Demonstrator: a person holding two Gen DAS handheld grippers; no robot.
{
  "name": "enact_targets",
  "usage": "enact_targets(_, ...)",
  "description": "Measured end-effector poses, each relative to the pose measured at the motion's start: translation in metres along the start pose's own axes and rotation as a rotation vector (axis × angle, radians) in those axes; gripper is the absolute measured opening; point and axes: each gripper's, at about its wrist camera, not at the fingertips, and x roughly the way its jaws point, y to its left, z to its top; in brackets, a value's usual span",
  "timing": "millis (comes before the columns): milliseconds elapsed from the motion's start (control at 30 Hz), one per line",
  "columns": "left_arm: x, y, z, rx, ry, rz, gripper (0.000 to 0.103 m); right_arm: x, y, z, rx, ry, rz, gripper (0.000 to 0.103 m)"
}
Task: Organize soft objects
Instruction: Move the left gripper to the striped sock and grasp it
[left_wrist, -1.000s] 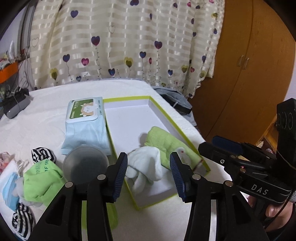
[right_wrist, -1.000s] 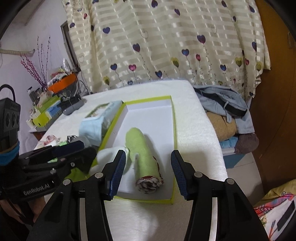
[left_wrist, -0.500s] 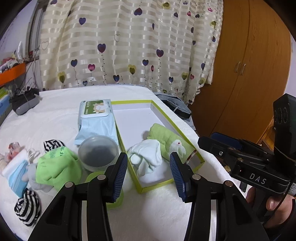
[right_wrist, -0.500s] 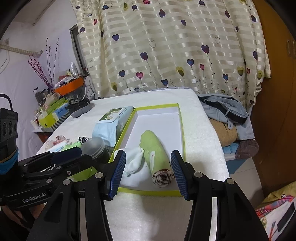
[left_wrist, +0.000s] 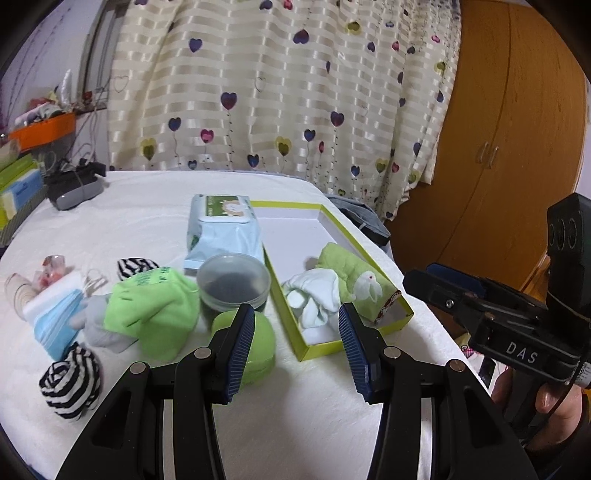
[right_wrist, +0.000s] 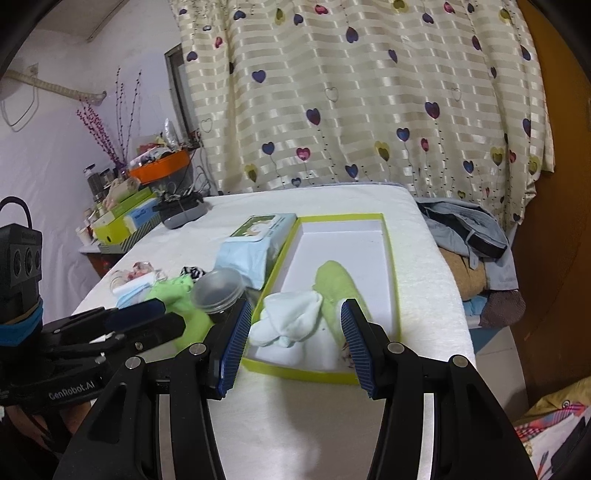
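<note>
A shallow box with a lime rim (left_wrist: 364, 254) (right_wrist: 393, 258) lies on the white bed. Inside it rest a rolled green towel (left_wrist: 349, 269) (right_wrist: 334, 280) and pale mint socks (left_wrist: 314, 295) (right_wrist: 290, 314). Left of the box lie a green cloth (left_wrist: 155, 306), two striped sock rolls (left_wrist: 72, 380) (left_wrist: 135, 266) and a blue mask (left_wrist: 55, 317). My left gripper (left_wrist: 295, 347) hovers open and empty in front of the box's near end. My right gripper (right_wrist: 295, 341) is also open and empty, just short of the box.
A wipes pack (left_wrist: 221, 229) and a clear lidded jar (left_wrist: 232, 282) sit beside the box, with a green lid (left_wrist: 258, 343) nearer me. A grey pouch (left_wrist: 74, 190) lies far left. Clothes (right_wrist: 469, 229) are piled off the bed's right edge, by a wooden wardrobe (left_wrist: 498, 147).
Both grippers have drawn back from the box, so it and the bed items look smaller and farther. Jaws stay as wide as before; towel and socks remain in the box.
</note>
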Motion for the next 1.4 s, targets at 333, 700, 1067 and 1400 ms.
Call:
enact_targets(333, -0.019, 0.032, -0.019, -0.068, -0.016, 0.088, 0.047, 0.002, 0.039, -0.008, -0.123, -0.026, 0.092, 0.053)
enact_targets(700, -0.042, 0.091, -0.034, -0.159, -0.013, 0.185, 0.047, 0.019, 0.093, -0.012, -0.215, 0.015, 0.237, 0.054)
enact_targets(1067, -0.046, 0.134, -0.045, -0.181, 0.0, 0.299, 0.053, 0.042, 0.124, -0.017, -0.252, 0.079, 0.283, 0.054)
enact_targets(1400, -0.028, 0.172, -0.057, -0.236, 0.087, 0.347, 0.063, 0.063, 0.14, -0.011, -0.277, 0.109, 0.296, 0.054)
